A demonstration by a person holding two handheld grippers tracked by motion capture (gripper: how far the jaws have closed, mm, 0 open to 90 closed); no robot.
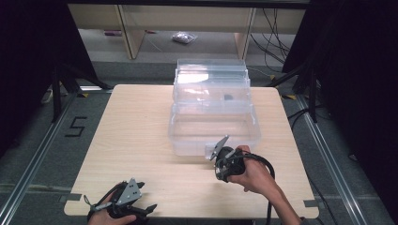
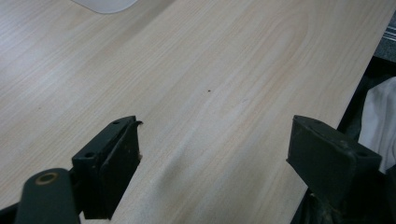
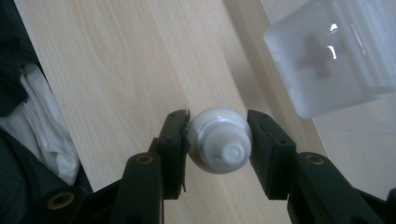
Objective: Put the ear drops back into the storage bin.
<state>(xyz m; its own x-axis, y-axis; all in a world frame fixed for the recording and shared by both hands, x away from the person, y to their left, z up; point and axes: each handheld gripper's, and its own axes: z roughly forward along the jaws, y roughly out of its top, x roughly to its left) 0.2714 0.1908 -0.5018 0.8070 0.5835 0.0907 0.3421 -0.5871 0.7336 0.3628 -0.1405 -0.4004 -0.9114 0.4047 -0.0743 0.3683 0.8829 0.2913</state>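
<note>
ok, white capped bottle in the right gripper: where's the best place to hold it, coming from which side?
Probably as held now: the right gripper clamps the white bottle across its round body just behind the ribbed cap, one pad on each opposite side, cap end facing the camera. The round section centres itself between flat pads, so come in square to its long axis. The left gripper is open over the table.

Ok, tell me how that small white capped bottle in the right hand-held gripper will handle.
The white bottle looks rigid plastic, so it probably won't squash between the right hand-held gripper pads. Its round, smooth sides could twist or slip. Set on the table sideways, it would likely roll.
</note>
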